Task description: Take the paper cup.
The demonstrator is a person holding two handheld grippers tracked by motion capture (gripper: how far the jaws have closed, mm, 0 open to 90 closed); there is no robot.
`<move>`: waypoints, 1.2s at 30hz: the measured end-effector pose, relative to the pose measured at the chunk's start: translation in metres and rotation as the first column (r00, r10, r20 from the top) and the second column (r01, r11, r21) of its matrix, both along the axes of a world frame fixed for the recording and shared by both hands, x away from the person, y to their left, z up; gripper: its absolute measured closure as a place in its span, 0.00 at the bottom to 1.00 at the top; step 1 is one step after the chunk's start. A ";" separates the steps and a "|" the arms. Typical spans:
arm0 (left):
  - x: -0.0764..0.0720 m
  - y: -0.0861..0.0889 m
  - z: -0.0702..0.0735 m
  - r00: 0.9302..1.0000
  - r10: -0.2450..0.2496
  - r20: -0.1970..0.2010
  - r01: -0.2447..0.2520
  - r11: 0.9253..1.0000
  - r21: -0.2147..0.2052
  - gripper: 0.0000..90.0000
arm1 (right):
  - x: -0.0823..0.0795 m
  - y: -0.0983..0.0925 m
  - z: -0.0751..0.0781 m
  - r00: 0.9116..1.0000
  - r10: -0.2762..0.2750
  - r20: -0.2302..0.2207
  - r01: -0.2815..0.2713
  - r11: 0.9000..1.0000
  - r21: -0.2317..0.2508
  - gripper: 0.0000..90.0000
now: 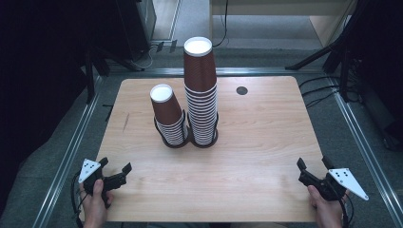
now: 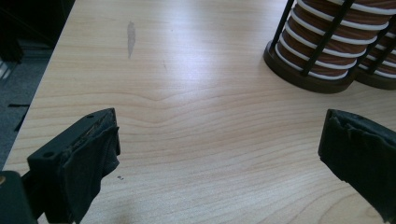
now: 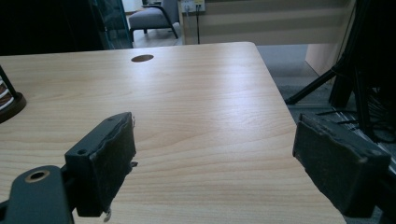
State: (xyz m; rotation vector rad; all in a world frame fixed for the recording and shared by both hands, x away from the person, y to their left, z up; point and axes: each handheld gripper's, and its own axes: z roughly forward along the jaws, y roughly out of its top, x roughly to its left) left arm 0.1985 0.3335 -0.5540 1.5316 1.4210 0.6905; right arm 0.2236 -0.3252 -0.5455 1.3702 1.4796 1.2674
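Two stacks of brown paper cups with white rims stand upside down in a black wire holder (image 1: 190, 140) mid-table. The tall stack (image 1: 200, 90) is on the right, the short stack (image 1: 167, 113) on the left, leaning slightly. My left gripper (image 1: 115, 172) rests at the table's front left corner, open, nothing between its jaws. In the left gripper view the holder's base (image 2: 308, 79) and the lowest cups (image 2: 336, 42) sit ahead to the right. My right gripper (image 1: 313, 166) is at the front right corner, open and empty, its black pads (image 3: 114, 154) wide apart.
The wooden table (image 1: 256, 142) has a dark cable hole (image 1: 242, 90) at the back right and a grey smudge (image 2: 131, 37) near its left side. Black stand legs and cables lie on the floor around the table.
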 end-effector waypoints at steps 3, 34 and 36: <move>0.001 0.001 0.000 1.000 0.004 -0.007 -0.005 1.000 -0.006 0.00 | 0.000 0.000 0.001 1.000 -0.003 0.002 0.003 1.000 0.009 0.15; 0.001 -0.002 0.001 0.998 -0.055 0.006 0.055 0.998 0.016 0.00 | 0.040 0.106 0.116 0.980 0.175 0.090 -0.176 0.984 0.004 0.15; 0.001 -0.002 0.001 0.998 -0.058 0.006 0.058 0.998 0.016 0.00 | 0.041 0.110 0.118 0.979 0.182 0.092 -0.183 0.983 0.000 0.15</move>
